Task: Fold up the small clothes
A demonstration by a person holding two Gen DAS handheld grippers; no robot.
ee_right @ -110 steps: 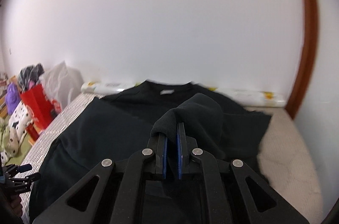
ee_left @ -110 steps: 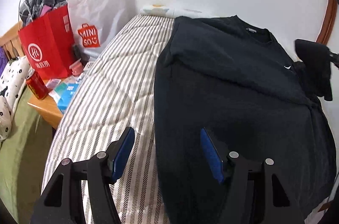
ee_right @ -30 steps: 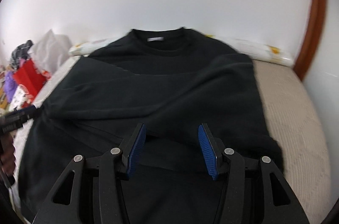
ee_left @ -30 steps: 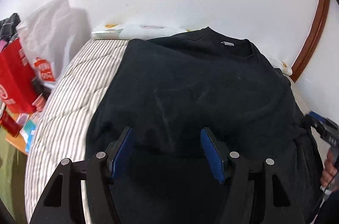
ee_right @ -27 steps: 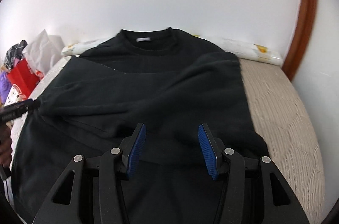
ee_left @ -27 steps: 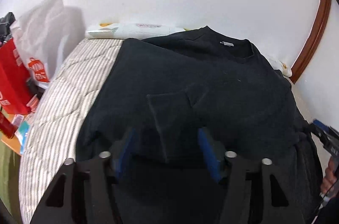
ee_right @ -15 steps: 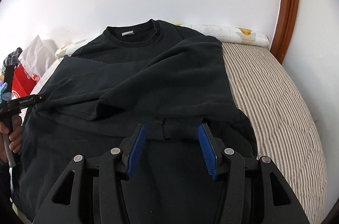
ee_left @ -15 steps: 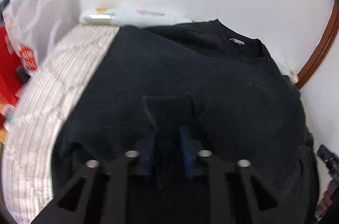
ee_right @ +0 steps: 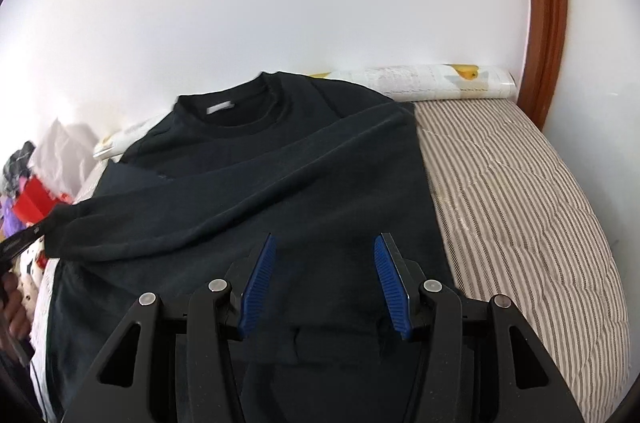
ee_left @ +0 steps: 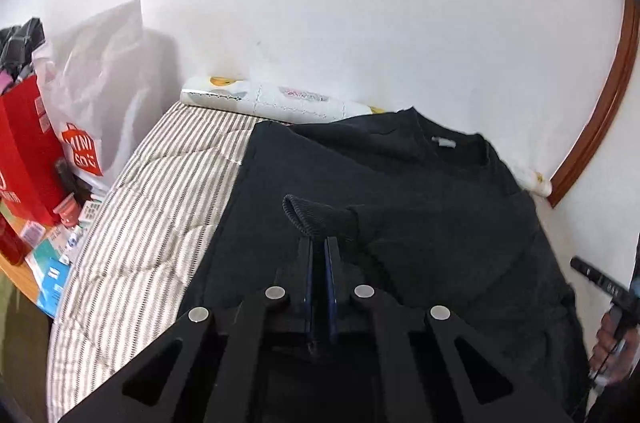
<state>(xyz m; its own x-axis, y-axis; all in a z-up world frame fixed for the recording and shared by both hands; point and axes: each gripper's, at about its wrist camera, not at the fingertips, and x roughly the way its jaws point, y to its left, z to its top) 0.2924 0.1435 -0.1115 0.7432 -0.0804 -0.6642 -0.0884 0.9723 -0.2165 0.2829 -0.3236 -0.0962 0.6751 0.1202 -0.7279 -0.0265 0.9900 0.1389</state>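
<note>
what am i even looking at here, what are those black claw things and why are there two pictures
There is no robot here. A person holds a two-finger gripper in each hand, and each one carries a wide-angle camera looking forward along its fingers. That gives two pictures of one scene.

A black sweatshirt lies on a striped mattress, its sleeves folded across the body.

In the left-hand picture the left gripper is shut on the ribbed cuff of a sleeve. In the right-hand picture the right gripper is open above the fabric, holding nothing.

Shopping bags stand beside the bed.
</note>
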